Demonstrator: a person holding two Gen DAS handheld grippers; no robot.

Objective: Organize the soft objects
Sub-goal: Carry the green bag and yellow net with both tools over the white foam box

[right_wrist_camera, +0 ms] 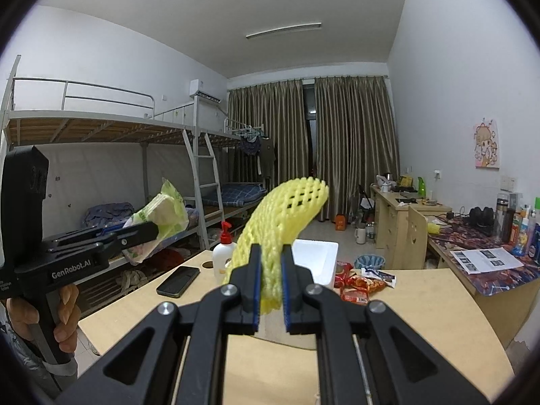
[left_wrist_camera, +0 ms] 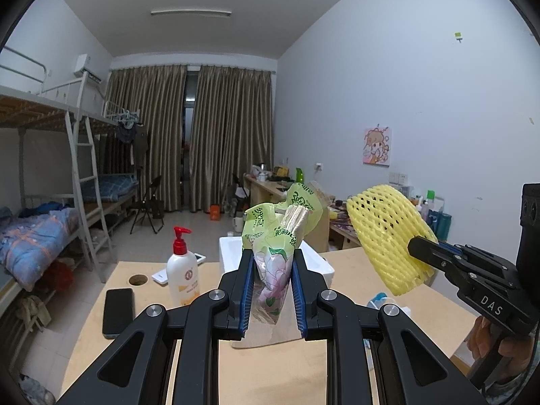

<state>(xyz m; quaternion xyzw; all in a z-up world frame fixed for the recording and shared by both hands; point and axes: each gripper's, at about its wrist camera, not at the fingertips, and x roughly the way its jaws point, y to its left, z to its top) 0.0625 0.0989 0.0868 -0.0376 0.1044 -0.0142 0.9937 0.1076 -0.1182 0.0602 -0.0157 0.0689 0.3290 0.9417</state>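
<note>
A: What does the left hand-held gripper [left_wrist_camera: 270, 290] hold?
B: A green tissue pack [left_wrist_camera: 275, 236], pinched above the bench [left_wrist_camera: 270, 364].
A: And the right hand-held gripper [right_wrist_camera: 271, 283]?
B: Clamped on yellow foam fruit netting [right_wrist_camera: 287, 212], before the white bin [right_wrist_camera: 317, 260].

Dim, cool, even light from a ceiling tube [left_wrist_camera: 191, 12] fills both fisheye views; shadows stay soft, walls bow toward black vignetted corners, focus sharp throughout.
</note>
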